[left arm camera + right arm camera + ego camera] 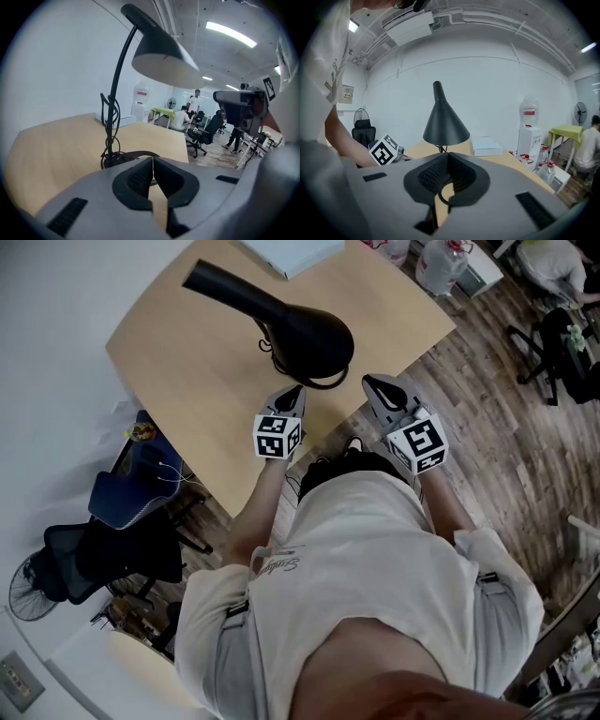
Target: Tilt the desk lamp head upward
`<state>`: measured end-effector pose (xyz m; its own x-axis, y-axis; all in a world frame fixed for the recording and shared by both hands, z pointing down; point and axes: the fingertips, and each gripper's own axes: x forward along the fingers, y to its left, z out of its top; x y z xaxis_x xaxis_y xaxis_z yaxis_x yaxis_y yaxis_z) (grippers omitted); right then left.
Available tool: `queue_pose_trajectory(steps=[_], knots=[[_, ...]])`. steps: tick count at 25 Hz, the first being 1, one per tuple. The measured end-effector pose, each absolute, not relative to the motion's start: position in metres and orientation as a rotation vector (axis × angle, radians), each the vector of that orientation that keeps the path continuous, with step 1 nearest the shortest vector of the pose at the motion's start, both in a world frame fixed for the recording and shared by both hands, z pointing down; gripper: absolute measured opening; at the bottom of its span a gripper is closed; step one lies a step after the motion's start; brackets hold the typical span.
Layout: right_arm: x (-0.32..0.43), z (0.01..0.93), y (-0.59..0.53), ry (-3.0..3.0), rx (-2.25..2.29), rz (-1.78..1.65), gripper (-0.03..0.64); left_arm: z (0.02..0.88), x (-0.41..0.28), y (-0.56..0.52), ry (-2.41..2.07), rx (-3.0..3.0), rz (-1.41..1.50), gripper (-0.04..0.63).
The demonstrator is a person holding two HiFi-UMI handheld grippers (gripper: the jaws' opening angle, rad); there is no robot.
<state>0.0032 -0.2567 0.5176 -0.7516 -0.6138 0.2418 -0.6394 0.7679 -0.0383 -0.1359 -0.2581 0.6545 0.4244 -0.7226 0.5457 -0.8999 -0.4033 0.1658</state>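
Observation:
A black desk lamp stands on the light wooden desk. Its cone-shaped head faces downward over the round base; a thin curved arm with a cable wound around it rises from the base. The lamp head shows high in the left gripper view and as a dark cone in the right gripper view. My left gripper is shut, just short of the base at the desk's near edge. My right gripper is shut too, off the desk corner, to the right of the lamp. Neither touches the lamp.
A white box lies at the desk's far end. Water bottles stand on the wooden floor at the back right. Black office chairs and a floor fan stand left of me. People sit in the far room.

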Motion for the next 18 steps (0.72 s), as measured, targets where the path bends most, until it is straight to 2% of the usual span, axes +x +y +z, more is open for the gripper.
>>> queue_pose_trajectory(steps=[9, 18], knots=[[-0.009, 0.538, -0.269, -2.752, 0.877, 0.193, -0.006, 0.732, -0.139, -0.283, -1.322, 2.088, 0.663, 0.016], [-0.014, 0.535, -0.278, -2.779, 0.841, 0.189, -0.006, 0.771, -0.136, -0.286, -1.271, 2.035, 0.835, 0.015]])
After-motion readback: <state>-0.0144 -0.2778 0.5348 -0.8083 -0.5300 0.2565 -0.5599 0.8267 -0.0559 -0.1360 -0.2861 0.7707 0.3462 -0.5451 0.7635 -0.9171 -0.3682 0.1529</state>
